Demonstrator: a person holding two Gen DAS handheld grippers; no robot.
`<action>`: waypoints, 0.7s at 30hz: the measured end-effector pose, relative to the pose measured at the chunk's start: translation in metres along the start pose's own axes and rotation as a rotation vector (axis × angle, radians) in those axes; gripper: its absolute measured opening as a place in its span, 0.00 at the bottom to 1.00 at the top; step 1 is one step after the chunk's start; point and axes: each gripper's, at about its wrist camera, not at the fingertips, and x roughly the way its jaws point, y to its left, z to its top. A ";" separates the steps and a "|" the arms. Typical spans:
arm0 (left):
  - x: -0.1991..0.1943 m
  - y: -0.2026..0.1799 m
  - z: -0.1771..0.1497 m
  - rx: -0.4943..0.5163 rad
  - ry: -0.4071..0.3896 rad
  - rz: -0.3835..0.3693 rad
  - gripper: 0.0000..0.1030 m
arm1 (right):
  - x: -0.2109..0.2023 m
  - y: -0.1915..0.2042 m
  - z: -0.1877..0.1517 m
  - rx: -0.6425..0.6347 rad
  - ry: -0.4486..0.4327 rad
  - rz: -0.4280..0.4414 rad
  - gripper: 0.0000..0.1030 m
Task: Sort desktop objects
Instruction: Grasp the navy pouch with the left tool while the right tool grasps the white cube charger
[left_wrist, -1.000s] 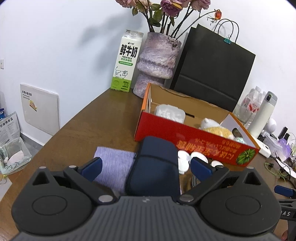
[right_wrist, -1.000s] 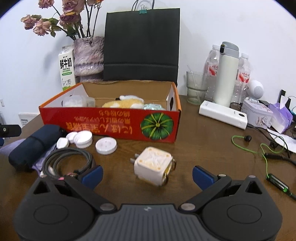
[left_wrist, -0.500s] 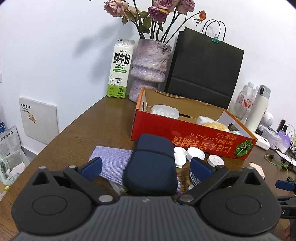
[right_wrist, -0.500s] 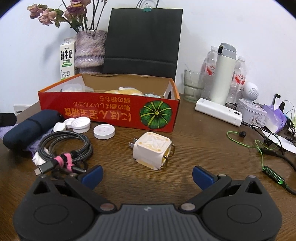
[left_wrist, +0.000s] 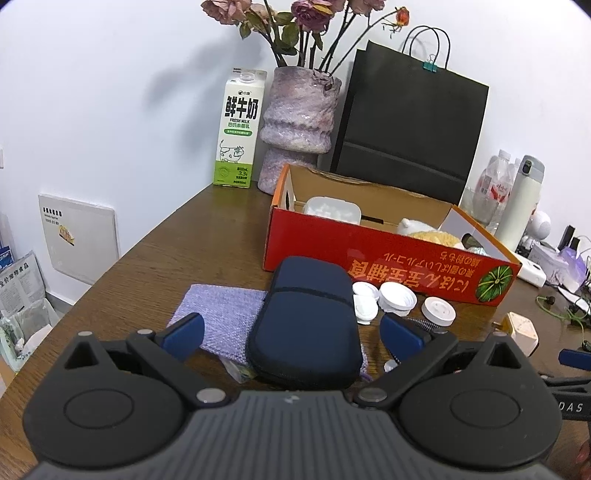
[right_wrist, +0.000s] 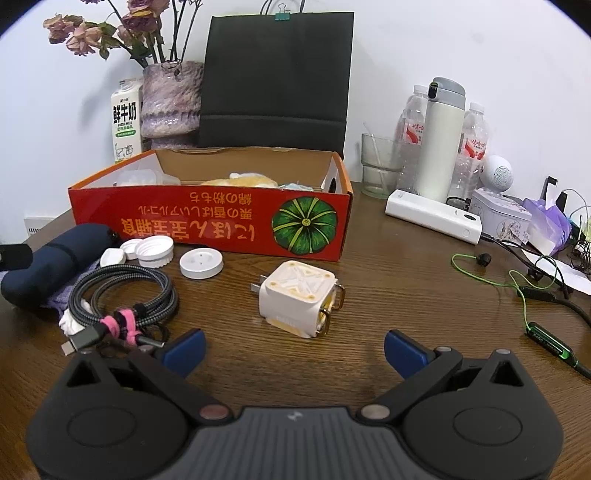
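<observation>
A navy zip pouch (left_wrist: 306, 317) lies on a purple cloth (left_wrist: 221, 314), between the spread fingers of my left gripper (left_wrist: 291, 334), which is open and does not touch it. Behind the pouch stands the red cardboard box (left_wrist: 388, 258), which holds a white container and a plush toy. White caps (left_wrist: 397, 297) lie at its front wall. My right gripper (right_wrist: 294, 350) is open just short of a white cube charger (right_wrist: 299, 304), with nothing between its fingers. A coiled braided cable (right_wrist: 122, 295) with a pink tie lies to its left, near the red box (right_wrist: 207, 229).
A milk carton (left_wrist: 240, 129), a vase of flowers (left_wrist: 299, 122) and a black paper bag (left_wrist: 410, 125) stand along the back wall. Bottles, a white flask (right_wrist: 441, 140), a glass, a power bank (right_wrist: 432, 219) and green earphone cables (right_wrist: 517, 291) crowd the right of the table. The table edge runs at the left.
Both grippers have drawn back a little from the box, so more of the table shows. The cable coil has come into the right wrist view. Both stay open and empty.
</observation>
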 end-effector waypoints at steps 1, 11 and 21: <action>0.000 -0.001 -0.001 0.007 0.000 0.002 1.00 | 0.000 0.000 0.000 0.000 0.001 0.000 1.00; 0.014 -0.008 0.000 0.051 0.017 0.037 1.00 | 0.006 -0.003 0.004 0.022 0.003 -0.014 1.00; 0.044 -0.020 0.012 0.062 0.047 0.041 1.00 | 0.024 -0.002 0.017 0.018 -0.011 -0.054 1.00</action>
